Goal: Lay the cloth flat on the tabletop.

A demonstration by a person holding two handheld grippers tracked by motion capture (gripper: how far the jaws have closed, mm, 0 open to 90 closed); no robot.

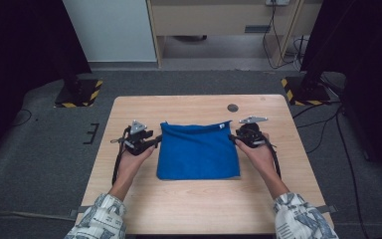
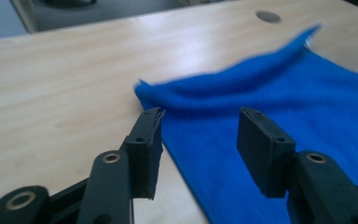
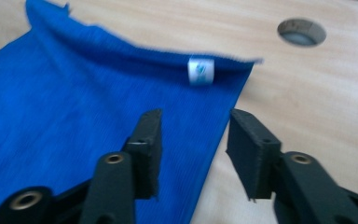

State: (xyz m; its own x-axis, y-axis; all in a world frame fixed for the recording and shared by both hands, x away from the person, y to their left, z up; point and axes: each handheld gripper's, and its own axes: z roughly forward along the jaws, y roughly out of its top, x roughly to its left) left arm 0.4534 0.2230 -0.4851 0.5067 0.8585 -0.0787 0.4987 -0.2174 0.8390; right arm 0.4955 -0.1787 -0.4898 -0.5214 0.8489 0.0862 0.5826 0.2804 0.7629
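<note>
High view: we see a wooden table point(image 1: 194, 209) on grey carpet point(image 1: 40, 164), a blue cloth point(image 1: 198, 152) at its middle. Left gripper point(image 1: 155, 141) and right gripper point(image 1: 235, 138) flank the cloth, jaws apart, holding nothing.

A lab: black curtains point(image 1: 15, 40), hazard-striped stand bases point(image 1: 79, 93), trailing floor cables point(image 1: 328, 124).

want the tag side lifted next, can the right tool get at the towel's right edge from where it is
Probably yes. The right tool is open, its jaws straddling the blue towel's right edge just below the white tag, and nothing lies between them on the table.
</note>
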